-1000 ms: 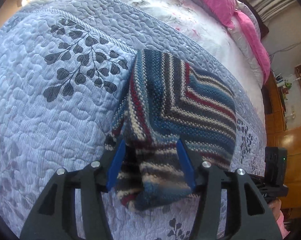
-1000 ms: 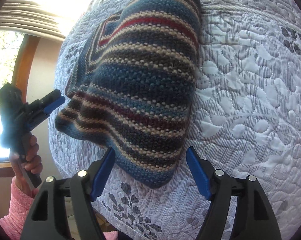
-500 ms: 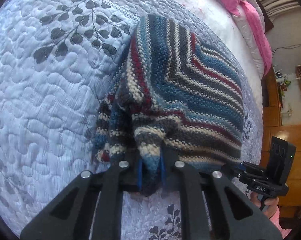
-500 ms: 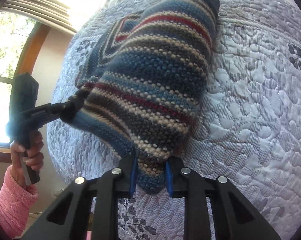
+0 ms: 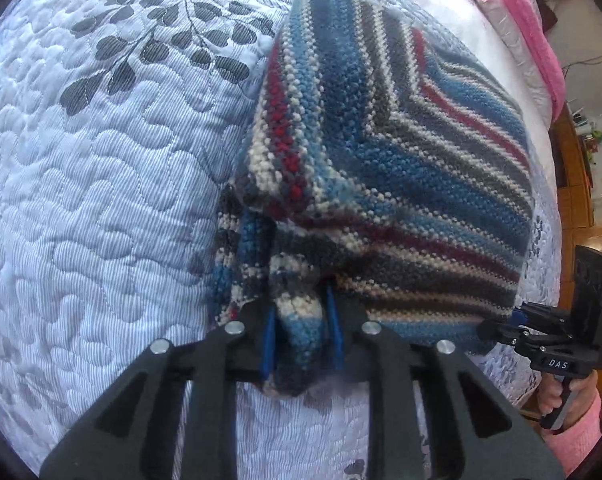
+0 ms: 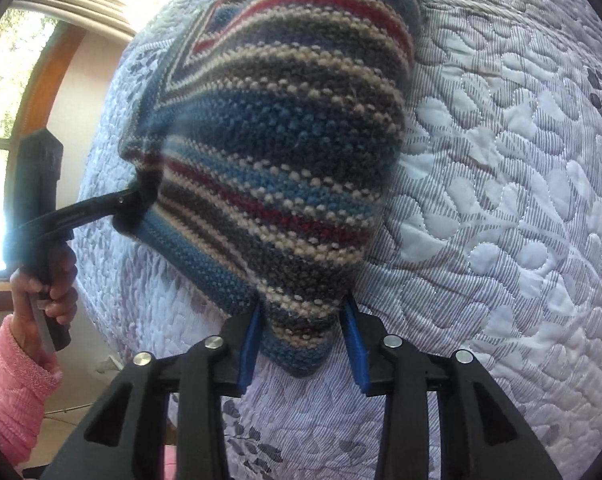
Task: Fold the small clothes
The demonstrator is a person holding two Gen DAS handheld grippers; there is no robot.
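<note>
While draped on puffy quilt [image 5: 101,200], chunky striped knit [image 5: 381,140], left tool [image 5: 301,336] and right tool [image 6: 305,344] each pinching a corner.

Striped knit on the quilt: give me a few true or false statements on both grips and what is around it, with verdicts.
1. The left gripper is shut on a corner of the striped knit. True.
2. The right gripper hangs open, clear of the knit. False: its blue fingers pinch a near corner of it.
3. The knit lies over a quilt with a leaf pattern. True.
4. The knit is plain grey. False: it has blue, red, cream and grey stripes.
5. A hand in a pink sleeve holds the left gripper's handle. True.
</note>
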